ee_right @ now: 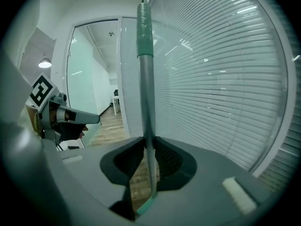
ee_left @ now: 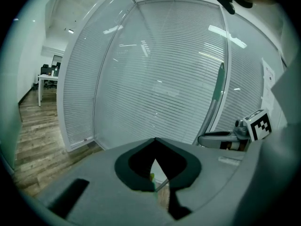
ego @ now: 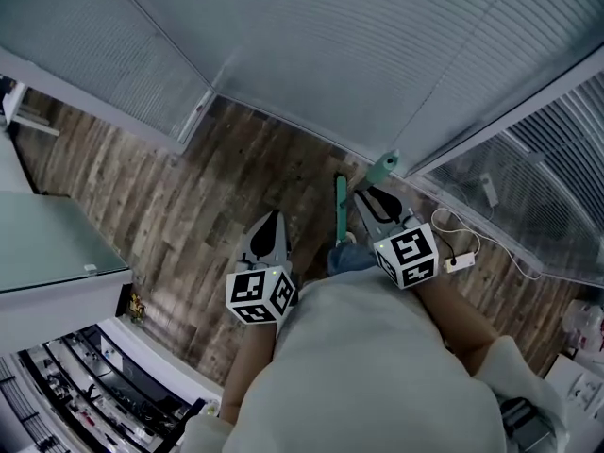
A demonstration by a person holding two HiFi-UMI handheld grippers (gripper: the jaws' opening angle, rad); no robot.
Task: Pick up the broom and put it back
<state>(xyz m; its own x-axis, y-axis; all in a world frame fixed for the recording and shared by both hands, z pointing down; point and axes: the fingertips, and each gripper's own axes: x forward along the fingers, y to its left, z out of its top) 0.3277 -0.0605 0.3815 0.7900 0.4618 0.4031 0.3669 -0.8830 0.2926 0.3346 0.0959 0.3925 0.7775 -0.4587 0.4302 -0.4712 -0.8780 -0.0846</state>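
Grey metal filled the right gripper point(ee_right: 149, 142): its jaws were closed about halfway, pinching the broom point(ee_right: 146, 102) on its bare shaft, which stood nearly upright between them. The left gripper point(ee_left: 154, 142) had its tips together with nothing between them and hung just beside the right one. Teal covered the shaft's top end and showed again below the jaws; the brush end was not visible. Around both lay the wooden floor point(ego: 189, 187), close against the glass wall with blinds point(ee_right: 225, 88). The broom looked light and stiff, its smooth pole likely to slip or swing, so a hold near the middle seemed soundest.
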